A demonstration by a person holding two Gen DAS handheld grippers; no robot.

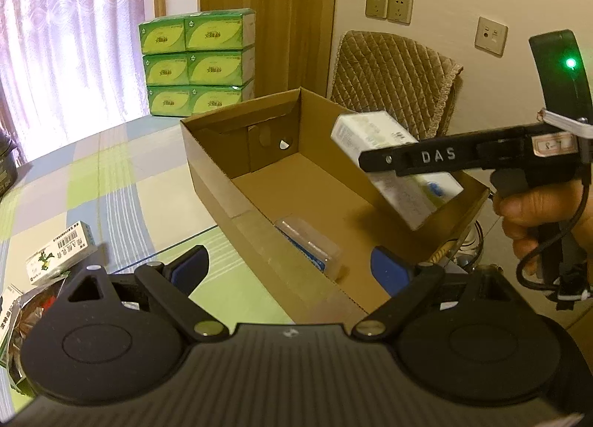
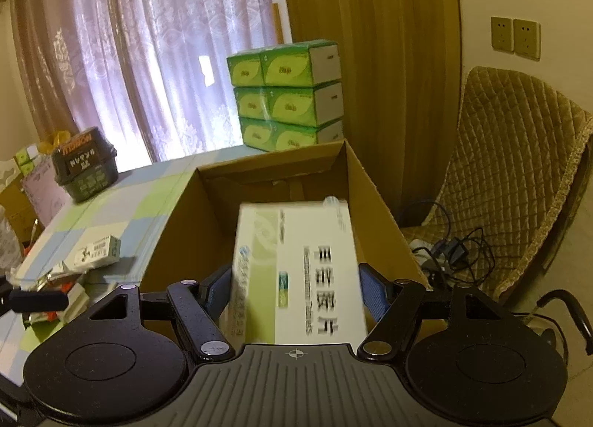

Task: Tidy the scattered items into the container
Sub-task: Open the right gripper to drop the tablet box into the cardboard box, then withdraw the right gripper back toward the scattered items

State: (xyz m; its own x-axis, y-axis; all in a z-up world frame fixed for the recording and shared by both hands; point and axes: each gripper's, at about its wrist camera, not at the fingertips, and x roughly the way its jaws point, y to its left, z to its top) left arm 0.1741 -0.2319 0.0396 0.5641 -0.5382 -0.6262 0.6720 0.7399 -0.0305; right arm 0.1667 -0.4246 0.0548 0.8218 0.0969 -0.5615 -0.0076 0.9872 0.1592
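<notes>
We are carrying a white medicine box [image 2: 296, 271] over the open carton [image 1: 207, 164], so the step in hand is the drop-off. The right gripper [image 2: 294, 293] is clenching the box by its long sides, and from the left wrist view the box is hanging tilted above the carton's far side, clear of the floor. A clear plastic case [image 1: 309, 245] is already lying inside. The left gripper [image 1: 292, 271] is hovering near the carton's near wall with its fingers spread and nothing between them. Next, we judge, the right gripper needs to go lower and release, keeping the box off the wall. Other items are waiting on the checked table [image 1: 111, 175]: a small green-printed box [image 1: 61, 254] and packets [image 1: 22, 319] just beside it.
</notes>
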